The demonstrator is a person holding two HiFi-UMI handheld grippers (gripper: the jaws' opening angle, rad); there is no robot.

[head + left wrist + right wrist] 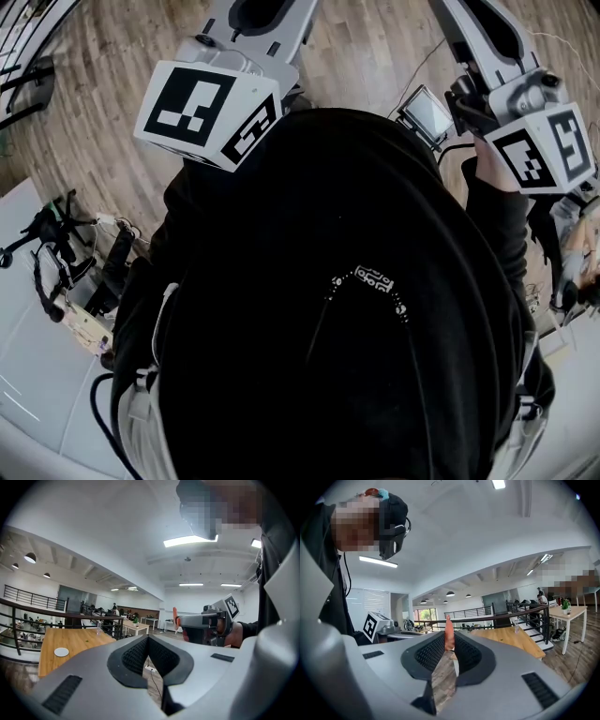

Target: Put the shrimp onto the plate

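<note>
An orange shrimp (449, 633) stands upright between the tips of my right gripper (449, 641), which is shut on it. The left gripper view shows the same shrimp (175, 617) sticking out of the right gripper's front, held level in the air. My left gripper (147, 638) is shut, its black pads meeting at the tip with nothing between them. In the head view only the marker cubes show, the left one (208, 111) and the right one (547, 147), raised above a black-clad torso. A small white round disc (61, 652) lies on a wooden table (70, 641); I cannot tell whether it is a plate.
Black railings (28, 616) run beside the wooden table. A white table (37, 309) with cables and tools lies at the head view's lower left. A small screen (427, 112) sits near the right gripper. Light desks (569, 613) stand on the wood floor.
</note>
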